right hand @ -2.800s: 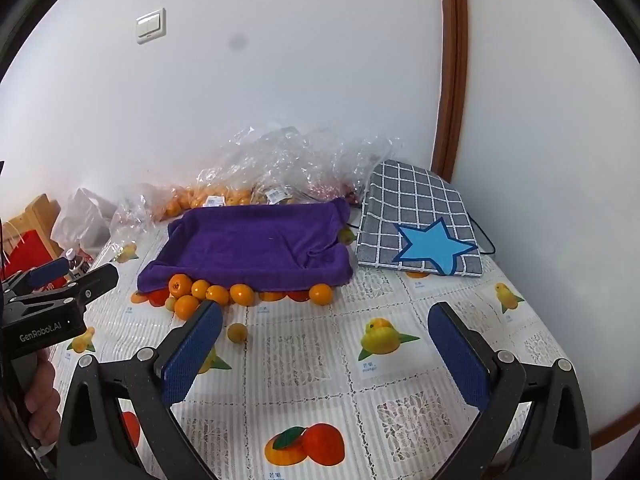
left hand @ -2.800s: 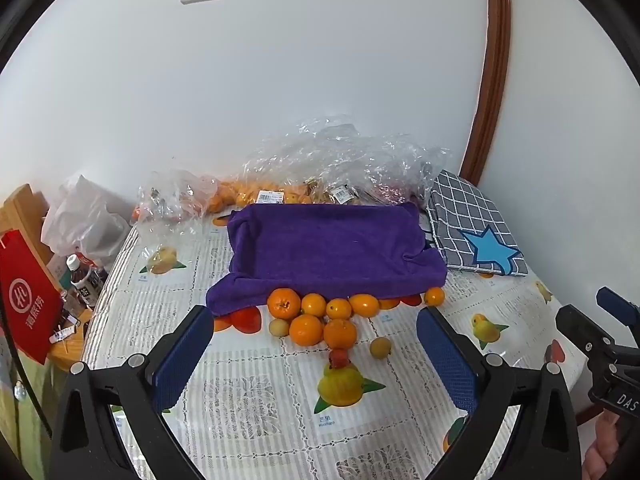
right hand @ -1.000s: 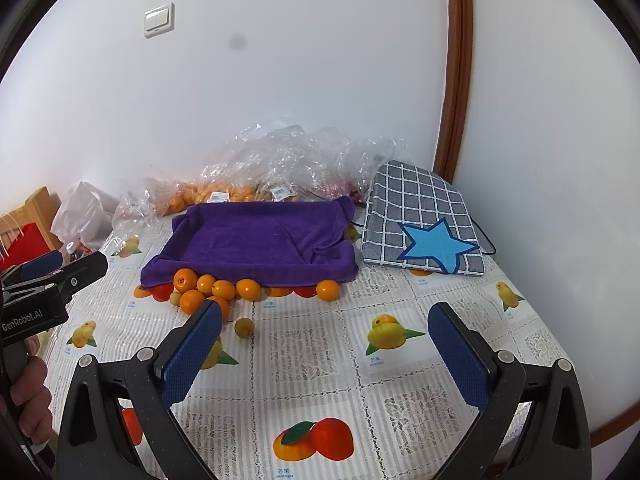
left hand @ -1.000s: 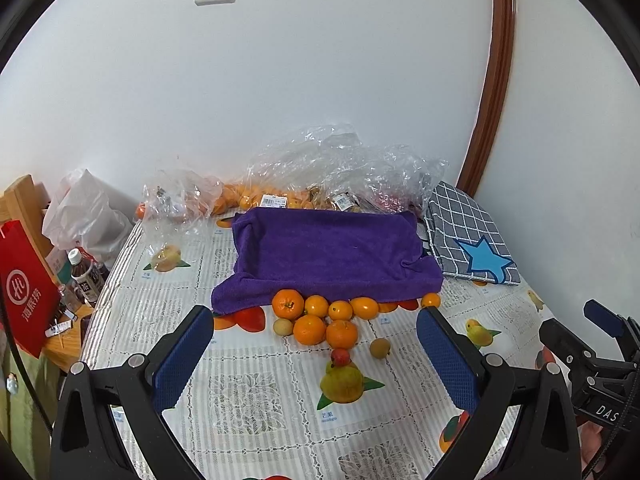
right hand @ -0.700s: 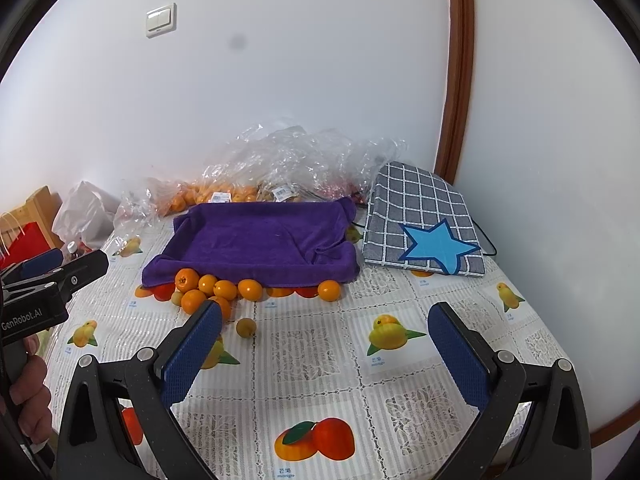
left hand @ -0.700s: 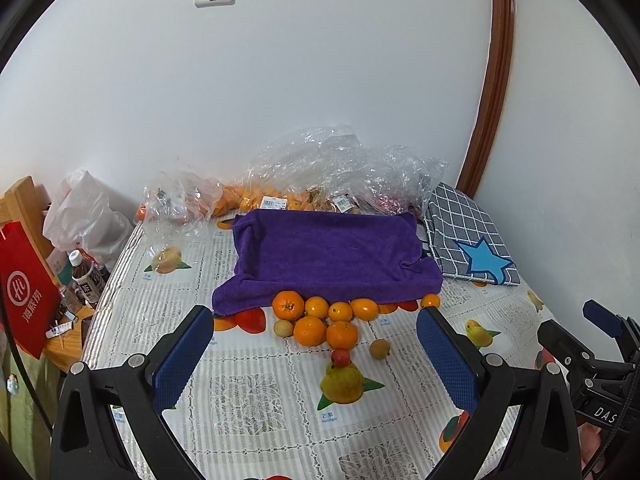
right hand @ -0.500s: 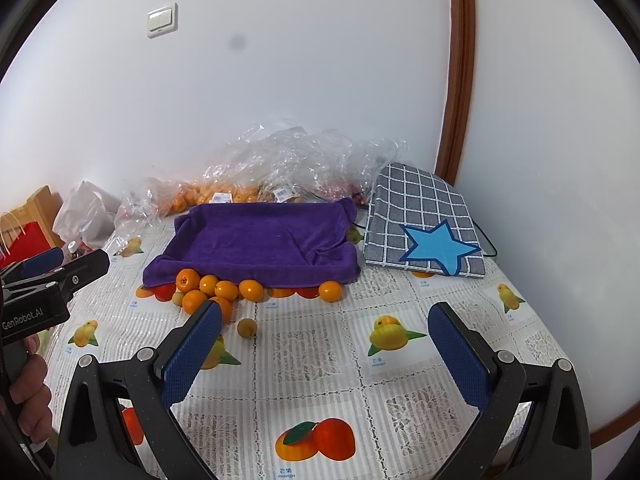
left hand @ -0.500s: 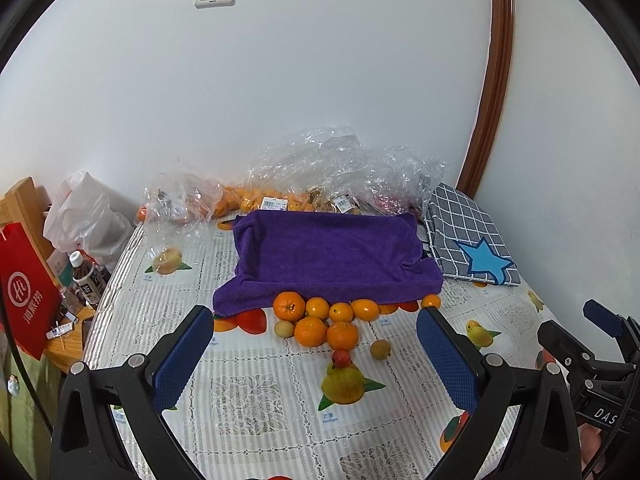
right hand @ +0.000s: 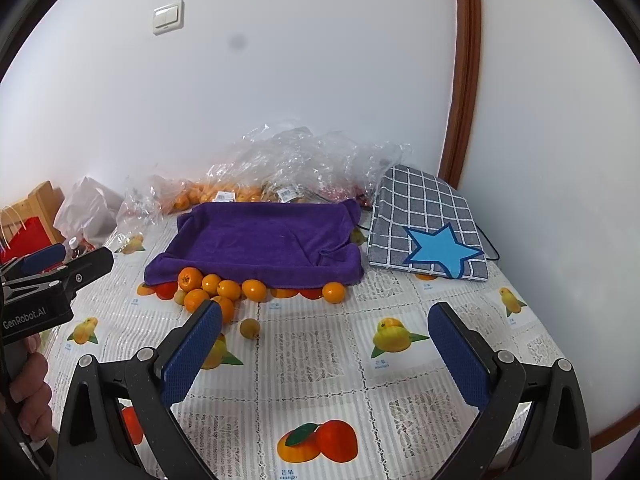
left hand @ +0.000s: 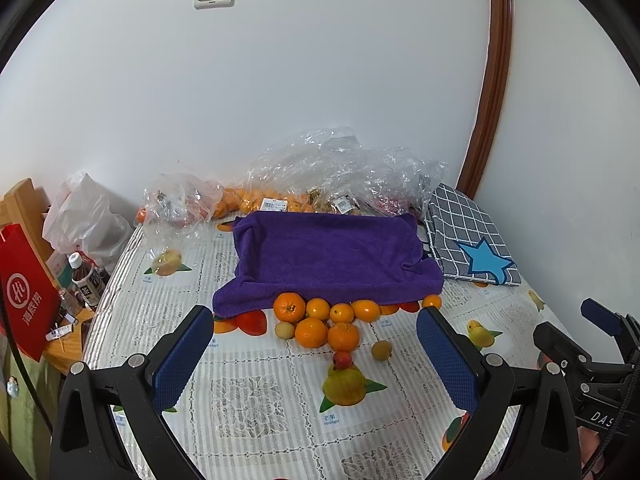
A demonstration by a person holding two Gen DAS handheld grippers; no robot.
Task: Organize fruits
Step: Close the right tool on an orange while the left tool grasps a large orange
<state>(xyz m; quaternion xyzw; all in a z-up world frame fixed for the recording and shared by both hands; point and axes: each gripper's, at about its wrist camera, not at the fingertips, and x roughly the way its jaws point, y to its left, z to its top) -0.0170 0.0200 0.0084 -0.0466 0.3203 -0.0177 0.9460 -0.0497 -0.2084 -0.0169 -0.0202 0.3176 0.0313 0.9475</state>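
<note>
Along the table's (left hand: 256,412) far edge, from the left wrist view, we list clear plastic bags (left hand: 340,172) holding more fruit, and just before them a purple towel (left hand: 328,252) with raised sides. Against the towel's near hem: a cluster of oranges (left hand: 316,316), one stray orange (left hand: 432,301) by its right corner, two small pale round fruits (left hand: 381,350) and one small red fruit (left hand: 342,359), all loose on the fruit-print tablecloth. Right of the towel: a grey checked bag with a blue star (left hand: 476,250). Off the table's left edge: a red paper bag (left hand: 24,292) and bottles (left hand: 86,286). Our left gripper (left hand: 316,354) hangs above the near half of the table, jaws released and spread wide, grasping nothing; the right gripper's body shows at the right edge. From the right wrist view, we list the same towel (right hand: 264,240), oranges (right hand: 224,288) along its near hem, one orange (right hand: 333,292) apart near its right corner, and one pale fruit (right hand: 249,327) nearer us. Our right gripper (right hand: 324,358) is likewise released, wide apart, empty, above the tablecloth. A hand (right hand: 30,392) at the left edge holds the left gripper's handle.
</note>
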